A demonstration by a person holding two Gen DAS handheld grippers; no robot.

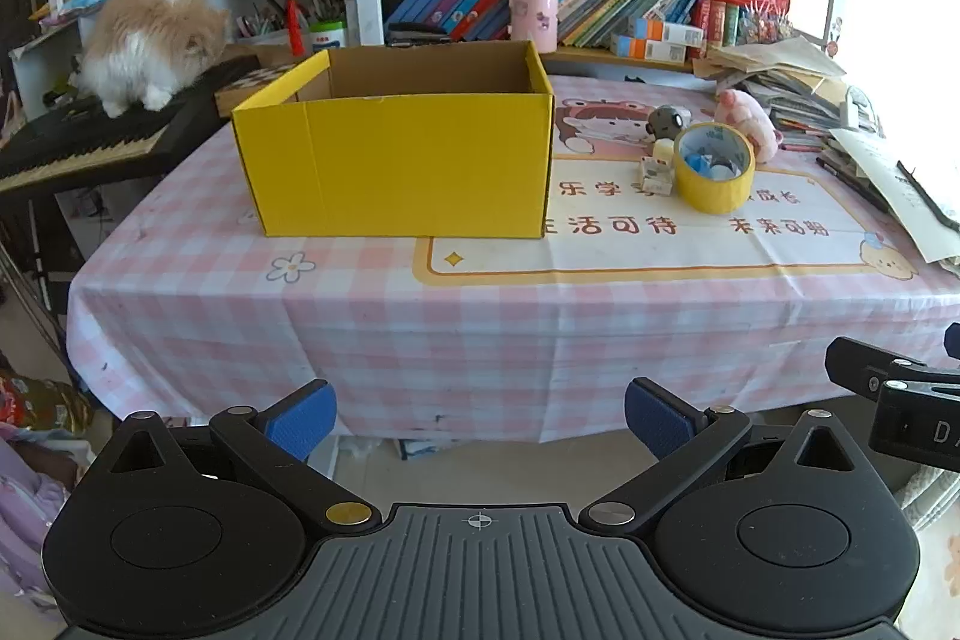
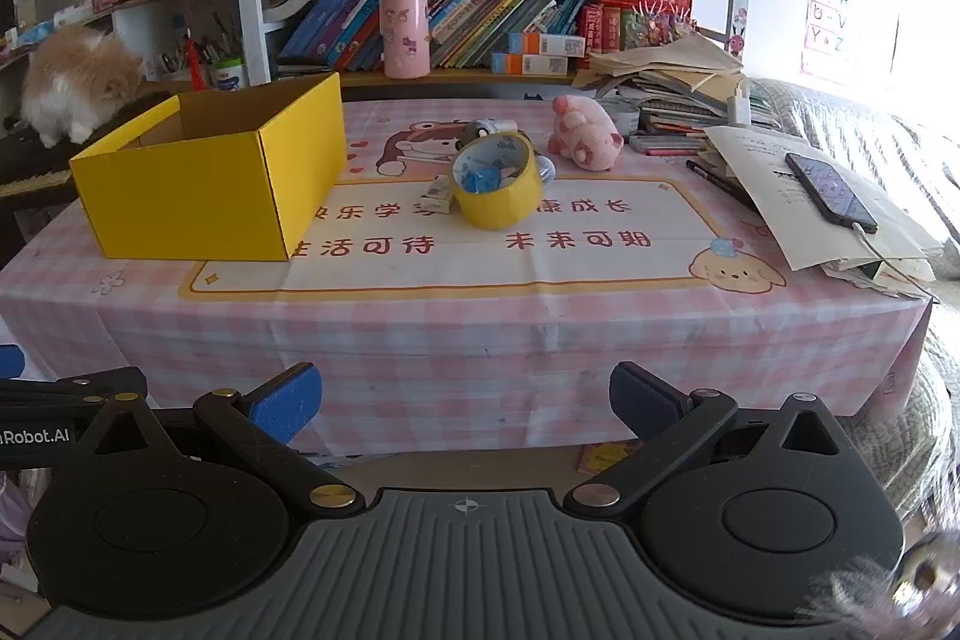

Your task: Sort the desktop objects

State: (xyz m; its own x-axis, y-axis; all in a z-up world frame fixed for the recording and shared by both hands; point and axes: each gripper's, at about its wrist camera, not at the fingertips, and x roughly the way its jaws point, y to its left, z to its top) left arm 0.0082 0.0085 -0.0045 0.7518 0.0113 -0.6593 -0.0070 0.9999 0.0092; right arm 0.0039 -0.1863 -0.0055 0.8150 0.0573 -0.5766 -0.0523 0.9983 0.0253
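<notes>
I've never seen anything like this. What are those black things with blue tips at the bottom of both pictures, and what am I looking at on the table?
They are two hand-held grippers, each with a camera looking along its fingers. One picture comes from the left gripper, the other from the right gripper. Both are open and hold nothing, short of the table's near edge. On the checked tablecloth stands an open yellow box. To its right lie a yellow tape roll, a pink plush pig, a small white box and a little grey toy. Papers and a phone are piled on the right.
</notes>
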